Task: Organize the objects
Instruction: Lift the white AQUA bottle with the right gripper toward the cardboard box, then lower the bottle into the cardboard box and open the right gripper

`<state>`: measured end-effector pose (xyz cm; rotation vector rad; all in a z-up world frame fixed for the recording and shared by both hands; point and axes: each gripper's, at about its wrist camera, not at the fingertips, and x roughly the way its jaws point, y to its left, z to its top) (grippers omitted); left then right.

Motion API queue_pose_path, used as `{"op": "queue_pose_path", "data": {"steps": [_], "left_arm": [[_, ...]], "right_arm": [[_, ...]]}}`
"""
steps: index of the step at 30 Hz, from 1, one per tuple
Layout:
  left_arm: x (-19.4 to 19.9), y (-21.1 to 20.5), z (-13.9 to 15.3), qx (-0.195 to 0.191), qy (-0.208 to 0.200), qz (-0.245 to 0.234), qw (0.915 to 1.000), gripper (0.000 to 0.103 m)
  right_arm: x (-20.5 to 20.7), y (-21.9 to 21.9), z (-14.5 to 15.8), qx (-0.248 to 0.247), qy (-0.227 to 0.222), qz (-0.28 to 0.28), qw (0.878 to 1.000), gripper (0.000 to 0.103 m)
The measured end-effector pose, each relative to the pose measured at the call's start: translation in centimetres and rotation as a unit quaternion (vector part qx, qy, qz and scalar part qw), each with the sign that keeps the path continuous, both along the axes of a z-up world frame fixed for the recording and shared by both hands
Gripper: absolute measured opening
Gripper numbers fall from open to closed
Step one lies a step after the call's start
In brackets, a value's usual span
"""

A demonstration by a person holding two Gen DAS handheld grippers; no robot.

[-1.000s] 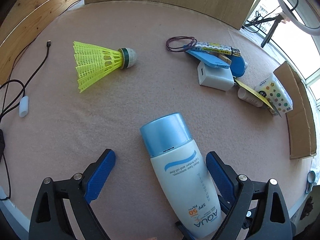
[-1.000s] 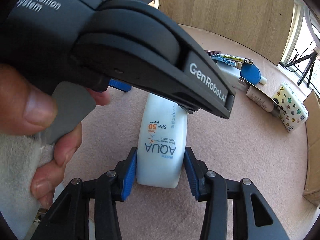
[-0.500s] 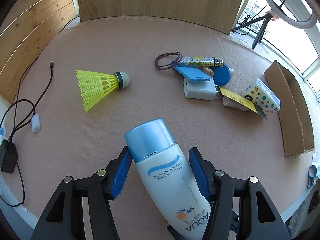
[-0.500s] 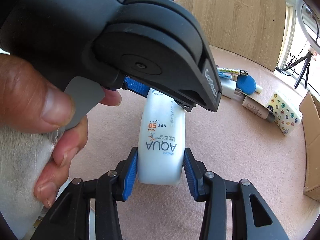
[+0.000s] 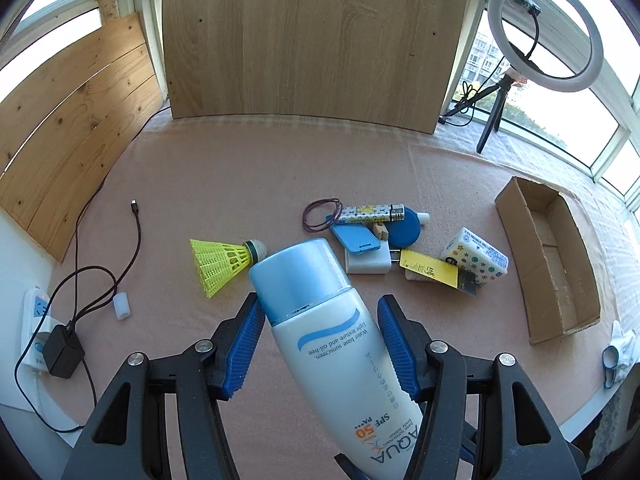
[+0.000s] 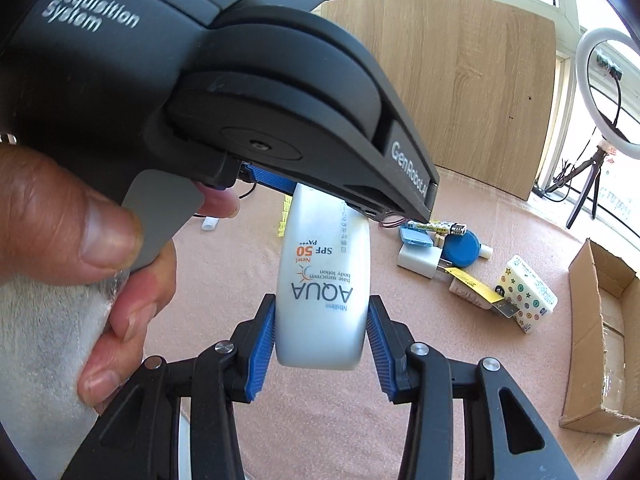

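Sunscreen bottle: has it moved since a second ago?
Yes. The bottle has risen off the mat; its cap now overlaps the shuttlecock.

Left gripper [image 5: 320,338] clasps sunscreen bottle [image 5: 340,344] above yellow shuttlecock [image 5: 224,260]

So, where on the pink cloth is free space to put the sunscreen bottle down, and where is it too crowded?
Bare cloth lies between the yellow shuttlecock and the wooden back panel, and between the star-patterned pack and the cardboard box. It is crowded around the white charger and blue case. Cables run along the left edge.
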<state>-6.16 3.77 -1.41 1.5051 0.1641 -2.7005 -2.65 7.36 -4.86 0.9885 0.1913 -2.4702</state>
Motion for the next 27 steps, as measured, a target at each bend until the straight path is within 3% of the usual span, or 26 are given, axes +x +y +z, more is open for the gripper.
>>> {"op": "queue_pose_path", "data": {"steps": [8,13,17,27], "left_arm": [[-0.6,2.1,1.2,-0.003,0.01,-0.013,0.9999,0.062],[-2.3,6.8,2.4,-0.01,0.02,-0.037,0.9991,0.062],[-4.3,13.4,2.7,-0.014,0.026,-0.072,0.997,0.062],[-10.0,34.5,0.4,-0.001,0.013,-0.179,0.9838,0.062]], "right_arm": [[-0.3,1.5,0.9,-0.008,0.014,-0.012,1.0,0.04],[-1.6,5.6,1.4,-0.015,0.027,-0.036,0.999,0.04],[-1.6,10.6,2.1,-0.018,0.034,-0.07,0.997,0.04],[-0.9,27.3,1.9,-0.013,0.02,-0.18,0.983,0.04]]}}
